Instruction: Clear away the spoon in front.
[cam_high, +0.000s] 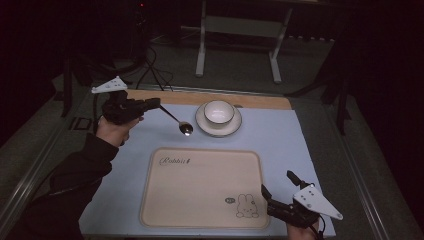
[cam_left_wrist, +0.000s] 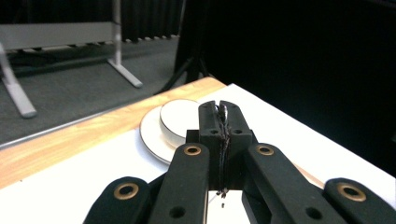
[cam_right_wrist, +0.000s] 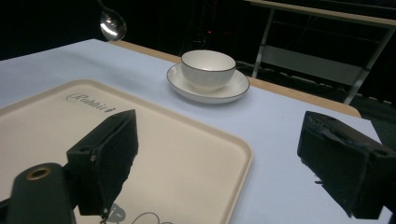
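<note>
My left gripper (cam_high: 154, 103) is shut on the handle of a metal spoon (cam_high: 178, 121), holding it in the air at the far left of the table; its bowl hangs just left of the saucer. In the left gripper view the closed jaws pinch the thin spoon handle (cam_left_wrist: 222, 112). A white cup (cam_high: 218, 111) stands on a white saucer (cam_high: 204, 123) at the back centre. A cream tray (cam_high: 200, 200) with a rabbit drawing lies in front. My right gripper (cam_high: 278, 186) stands open at the tray's near right corner, nothing between its fingers (cam_right_wrist: 109, 149).
A pale blue mat (cam_high: 280, 140) covers the table, with a strip of wood (cam_high: 260, 101) along the far edge. Beyond the table stand a metal frame's legs (cam_high: 201, 55) and cables on a dark floor.
</note>
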